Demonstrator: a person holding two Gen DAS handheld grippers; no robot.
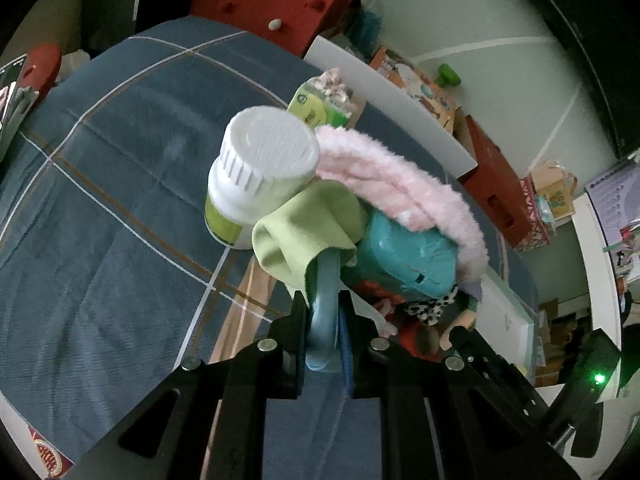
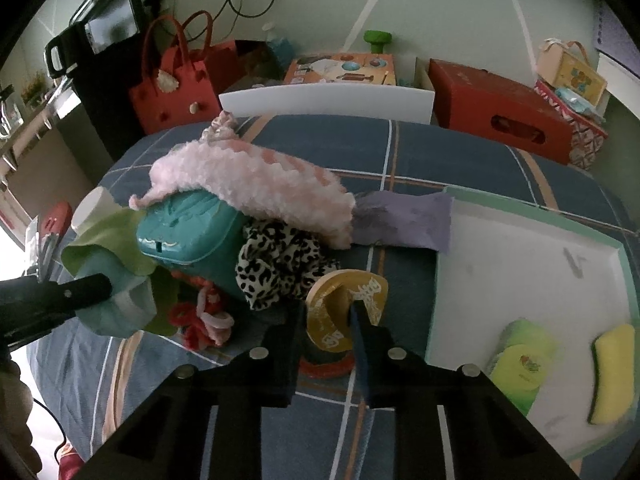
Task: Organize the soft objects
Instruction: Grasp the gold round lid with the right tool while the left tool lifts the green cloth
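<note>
My left gripper (image 1: 323, 312) is shut on a pale blue soft item (image 1: 326, 320), with a green cloth (image 1: 308, 236) draped over it. Beside it lie a teal wipes pack (image 1: 404, 256), a pink fluffy piece (image 1: 400, 184) and a leopard scrunchie (image 1: 432, 308). My right gripper (image 2: 328, 312) is shut on a folded yellow printed disc (image 2: 344, 312), just above the bedspread. The left gripper also shows in the right wrist view (image 2: 108, 284), holding the blue item (image 2: 120, 304). A white tray (image 2: 520, 248) at right holds a green sponge (image 2: 520, 356) and a yellow sponge (image 2: 612, 376).
A white-capped bottle (image 1: 256, 172) stands on the blue plaid bedspread (image 1: 100, 200). A purple cloth (image 2: 404, 220) lies by the tray's corner, red-and-pink yarn (image 2: 200, 316) near the scrunchie. A red bag (image 2: 176, 80), red box (image 2: 500, 116) and white board (image 2: 324, 100) stand behind.
</note>
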